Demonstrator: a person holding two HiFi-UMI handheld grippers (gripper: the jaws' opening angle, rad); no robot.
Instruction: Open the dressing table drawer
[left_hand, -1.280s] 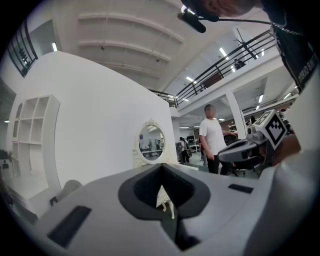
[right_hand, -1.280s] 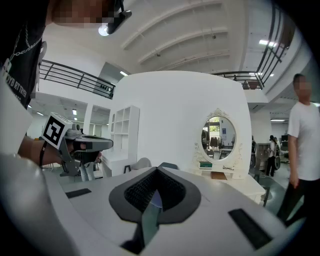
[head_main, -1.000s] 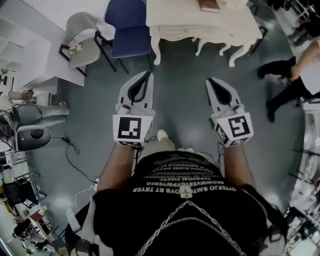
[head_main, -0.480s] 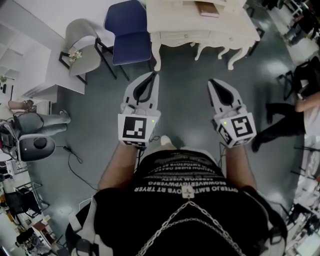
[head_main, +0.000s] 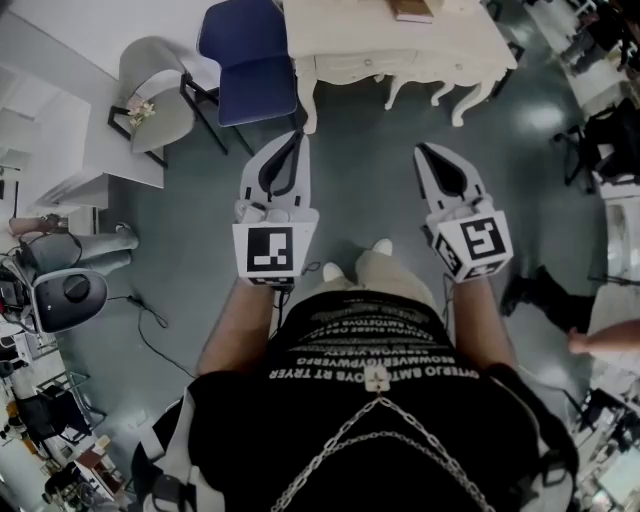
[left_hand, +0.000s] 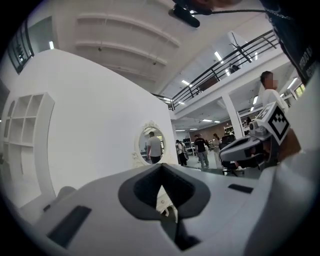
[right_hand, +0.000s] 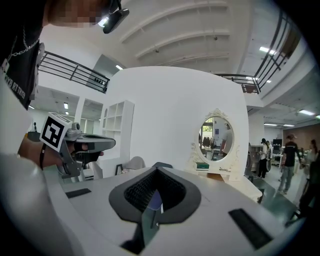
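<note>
Clearly this is the approach: the dressing table (head_main: 345, 35) stands ahead, its drawer (head_main: 365, 64) closed and well apart from both grippers. The left gripper (head_main: 296, 137) and right gripper (head_main: 421, 150) are closed, holding nothing. The next move likely calls for stepping closer and opening one gripper.

dressing table (head_main: 350, 30): cream, curved legs, upright | drawer (head_main: 372, 63): shut, flush in front

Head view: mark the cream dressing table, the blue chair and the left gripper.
cream dressing table (head_main: 345, 28), head view, bare tabletop.
blue chair (head_main: 255, 78), head view, seat cushion.
left gripper (head_main: 297, 138), head view, tip where the shut jaws meet.
</note>
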